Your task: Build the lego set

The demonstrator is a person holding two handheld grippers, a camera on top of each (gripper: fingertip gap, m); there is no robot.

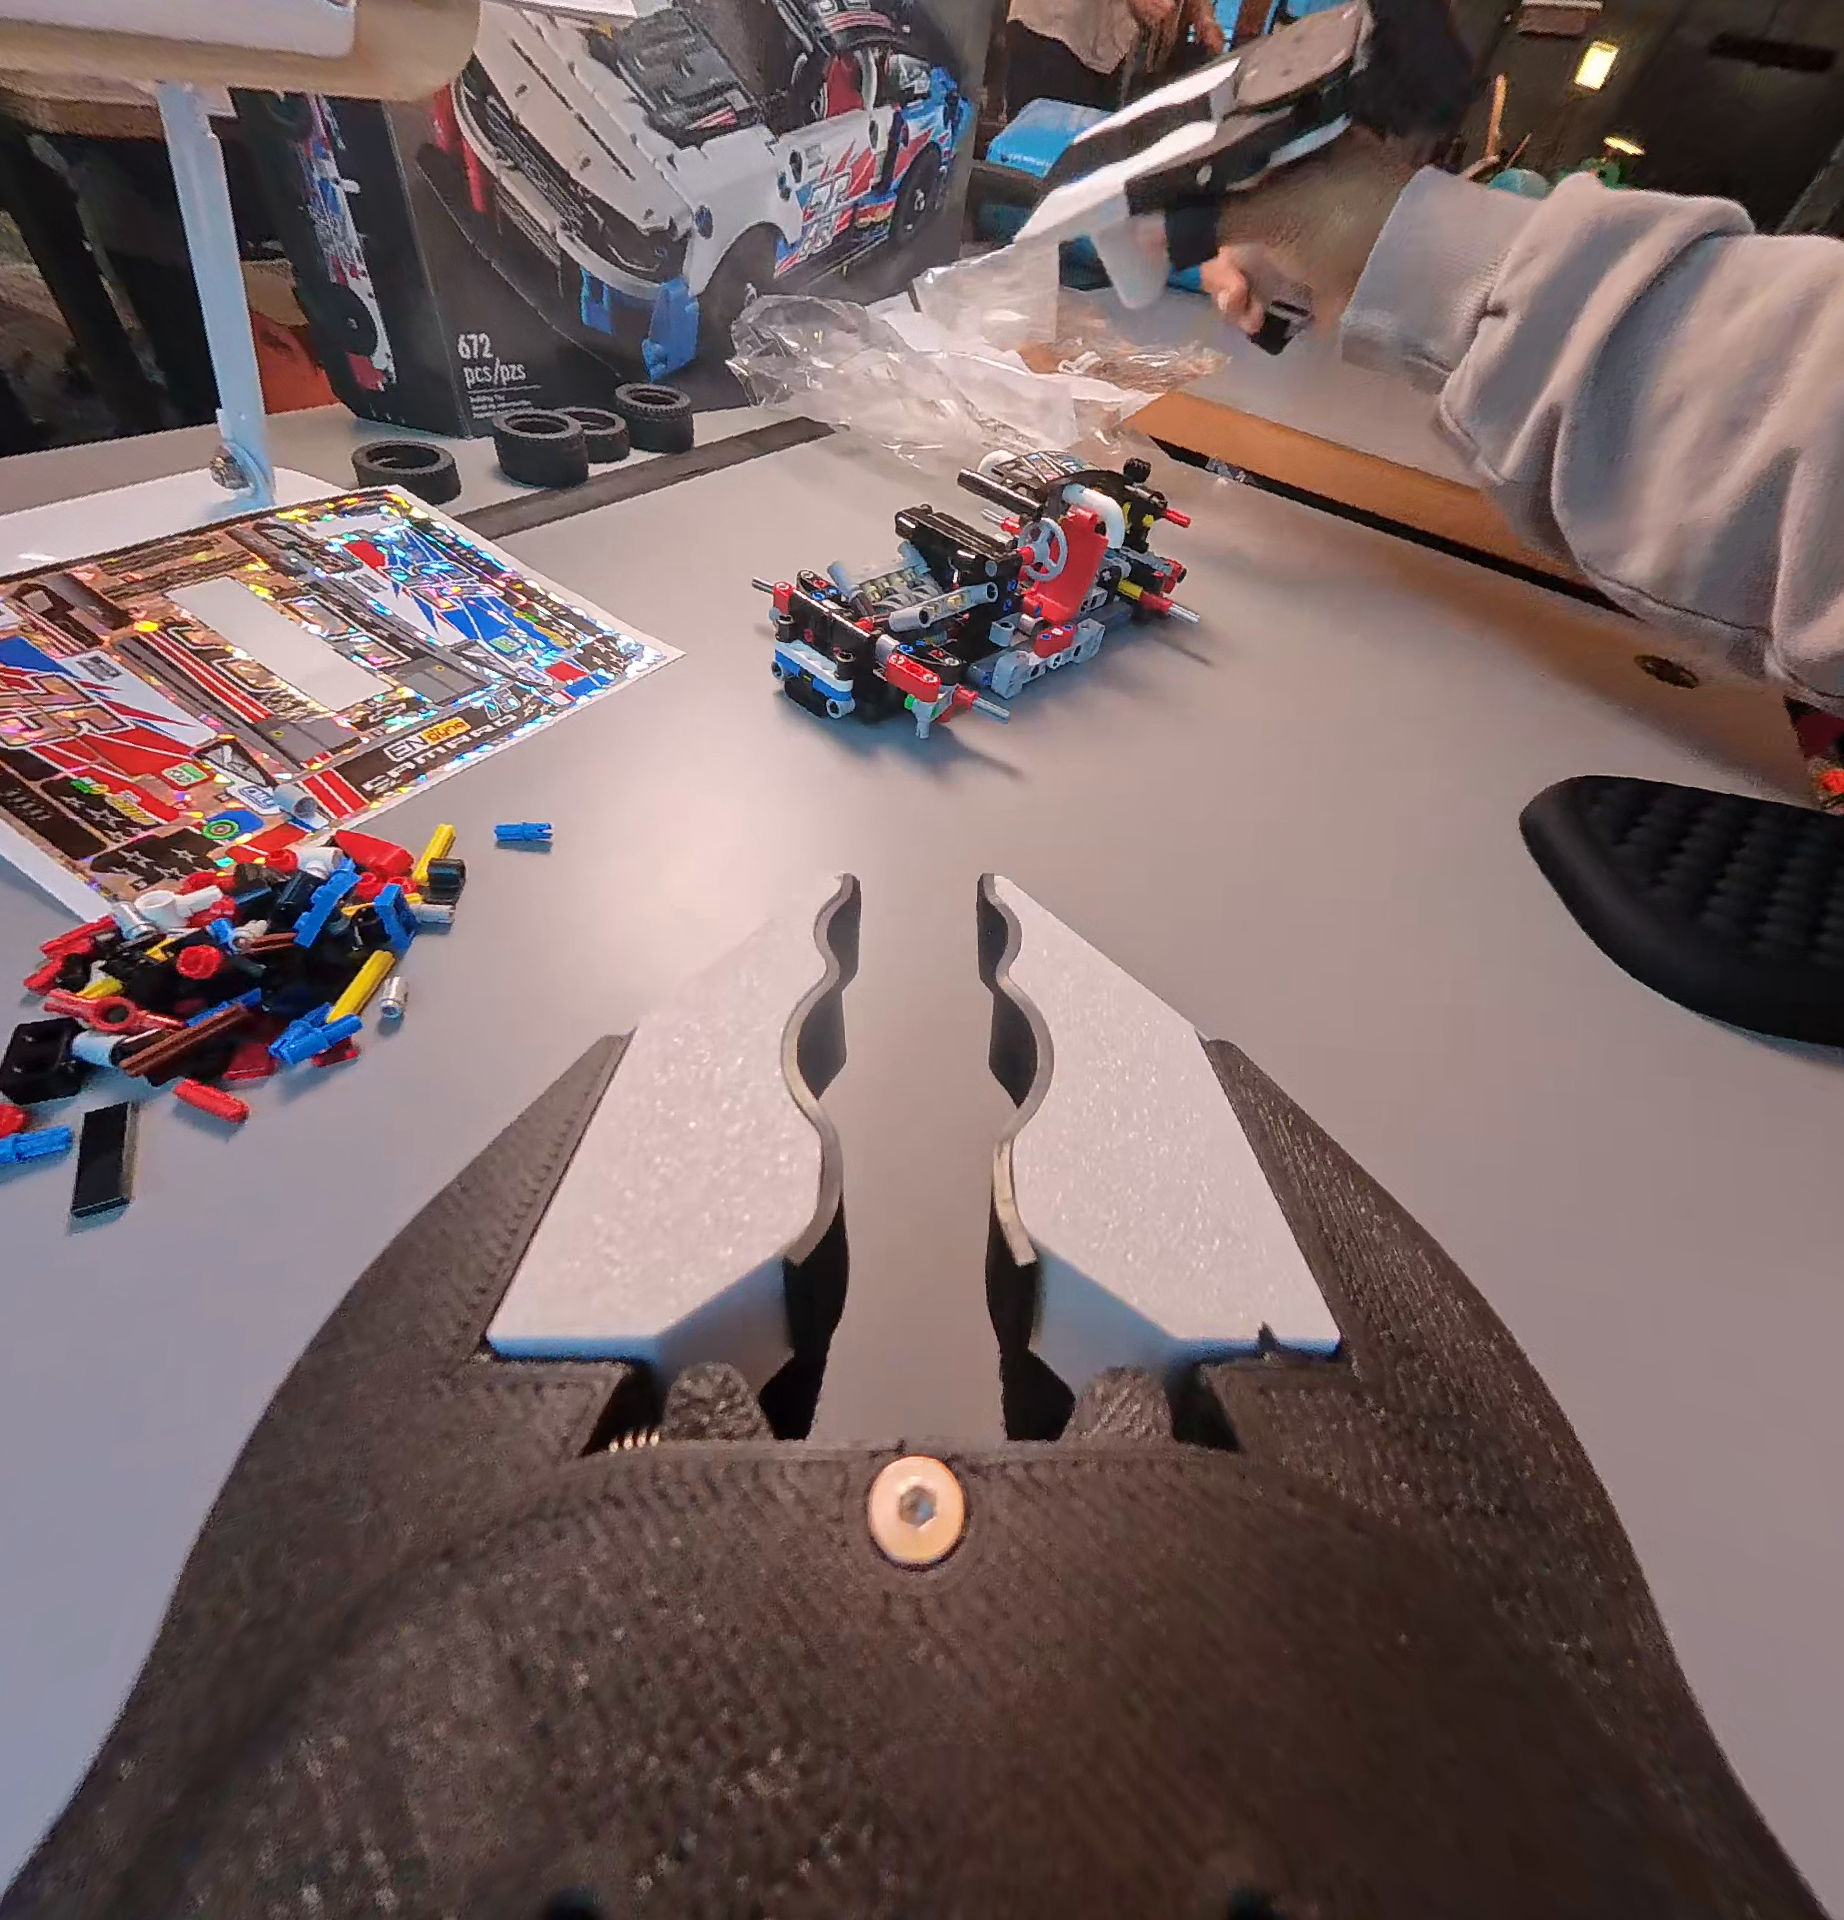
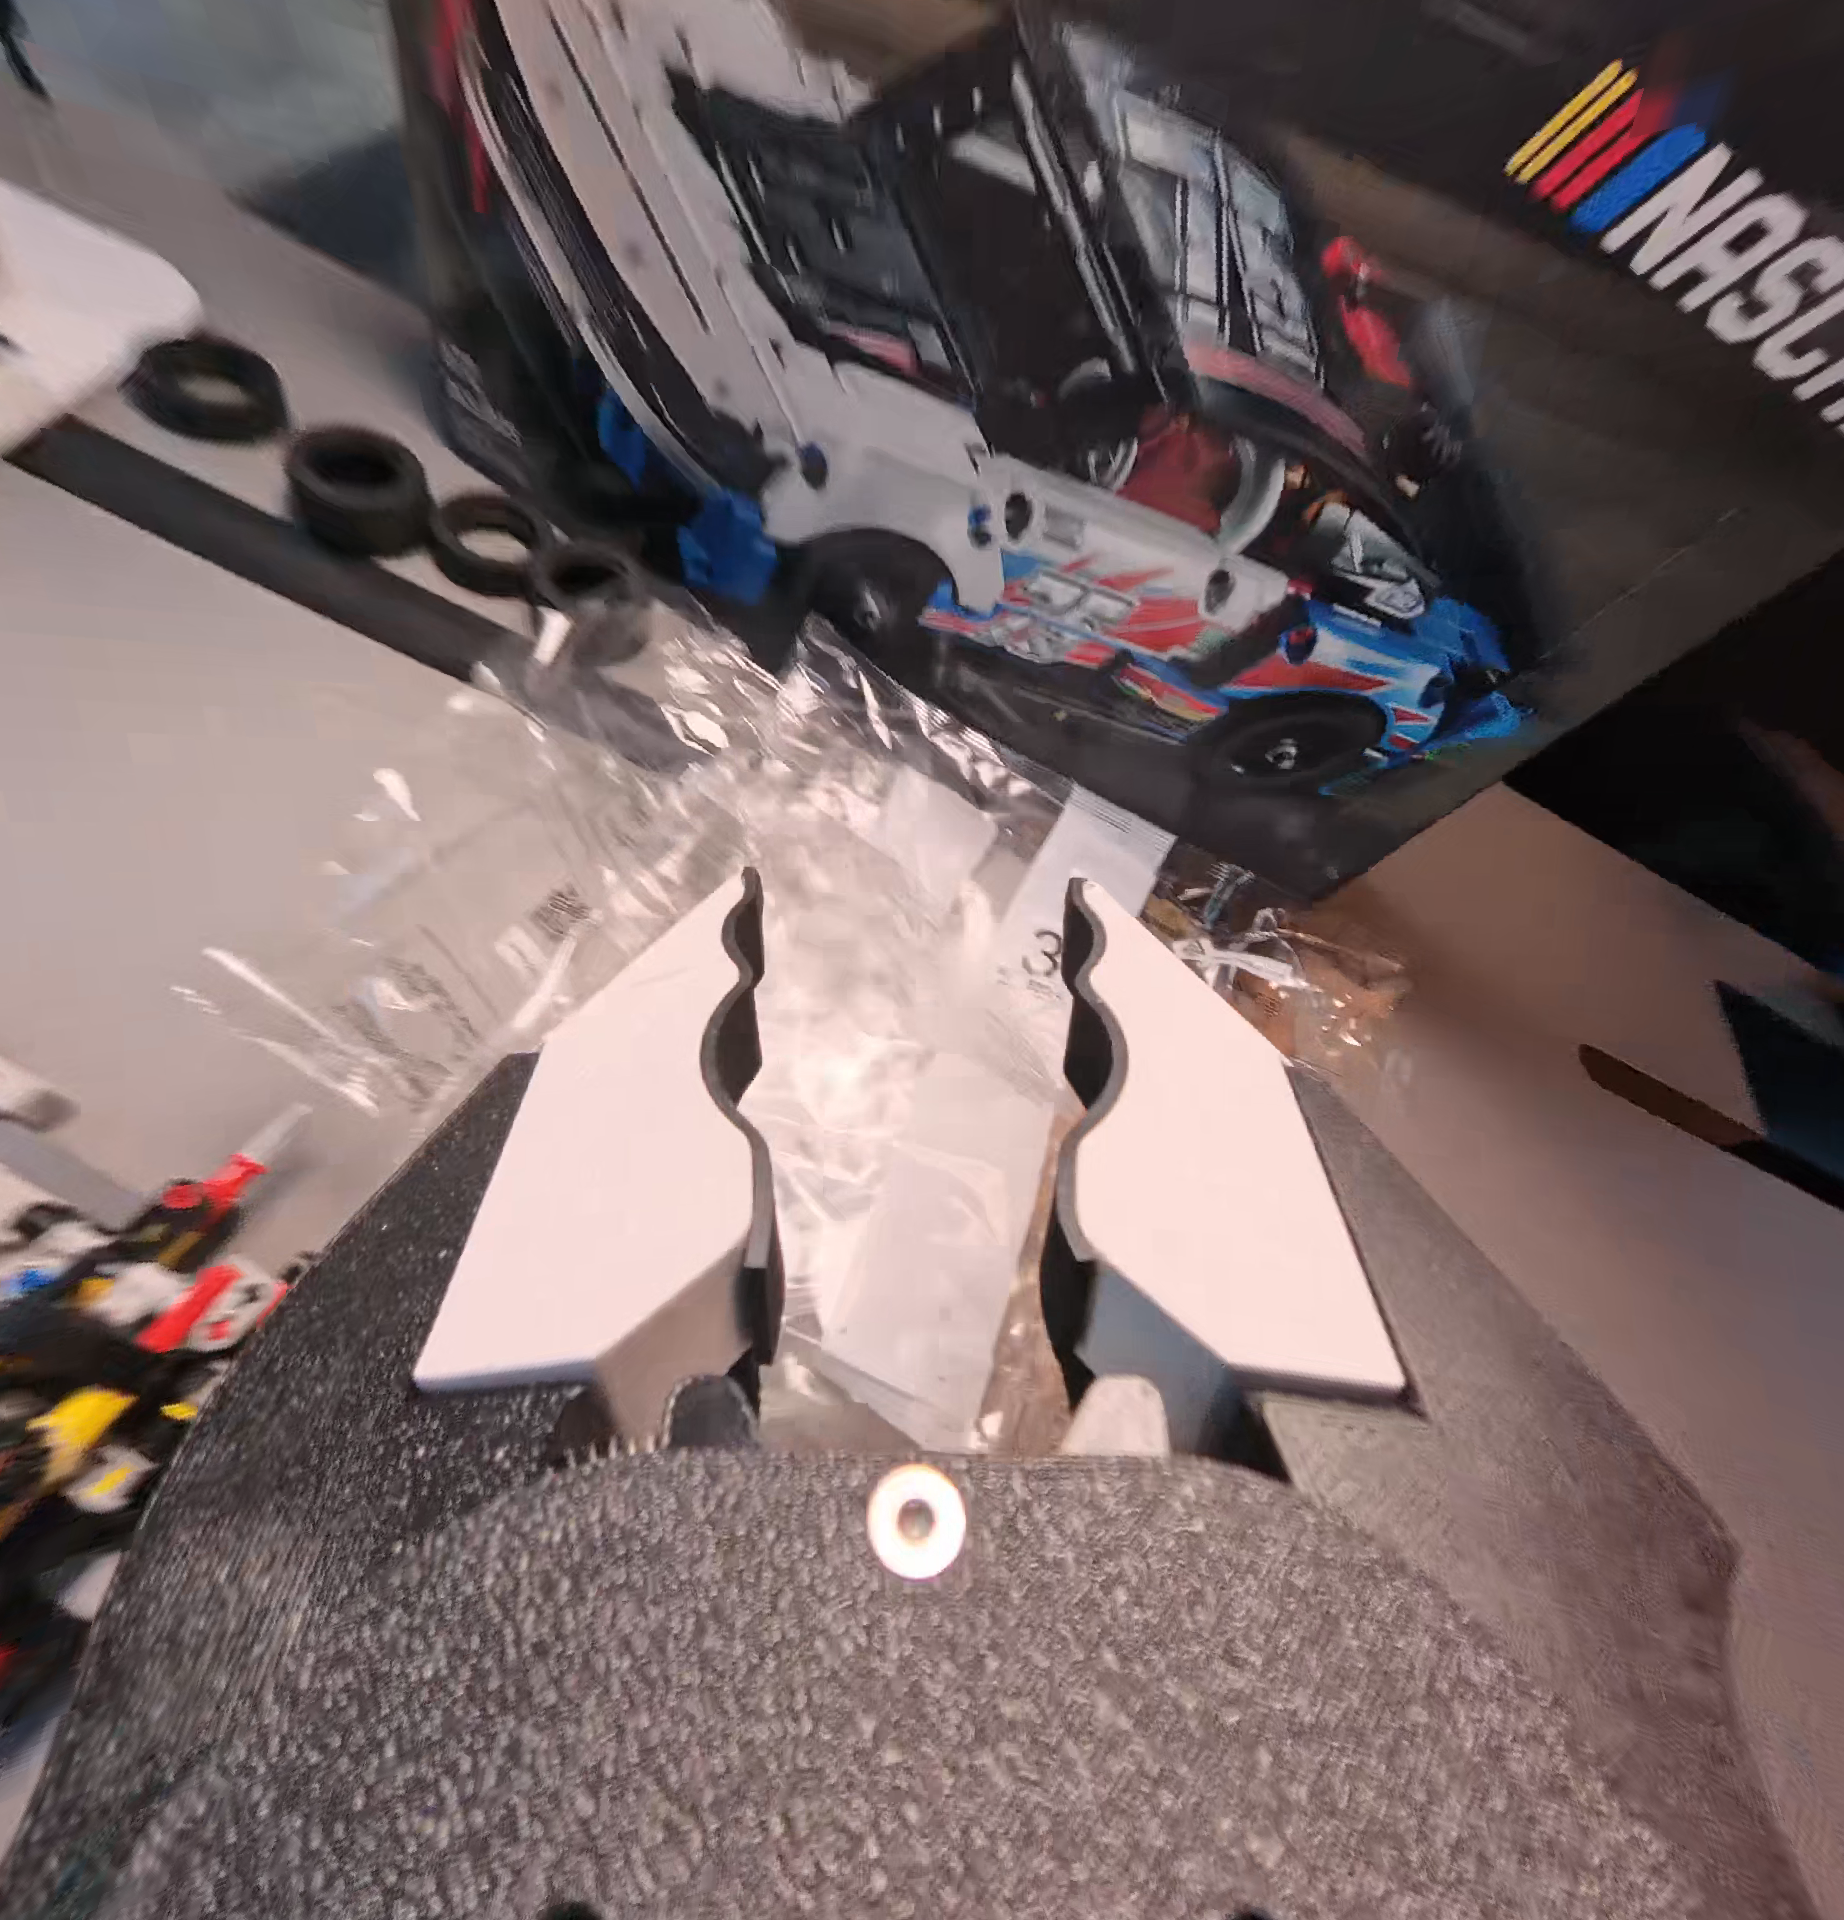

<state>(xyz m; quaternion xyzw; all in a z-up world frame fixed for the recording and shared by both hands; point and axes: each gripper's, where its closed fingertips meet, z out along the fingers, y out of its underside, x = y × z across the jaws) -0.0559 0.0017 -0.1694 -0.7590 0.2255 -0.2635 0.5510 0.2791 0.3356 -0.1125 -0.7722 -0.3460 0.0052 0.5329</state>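
A part-built lego car chassis stands mid-table, black with red, blue and grey parts; its edge shows blurred at the lower left of the right wrist view. A pile of loose lego pieces lies left, beside a shiny sticker sheet. My left gripper is open and empty, low over bare table short of the chassis. My right gripper is open and empty above crumpled clear plastic bags; it also shows in the left wrist view, held up at the back right.
The lego set box stands at the back, also in the right wrist view. Several black tyres lie in front of it. A white stand post rises at the left. A black textured pad lies right. A grey sleeve reaches in. One gripper's finger ends stand about 50 cm off the other's.
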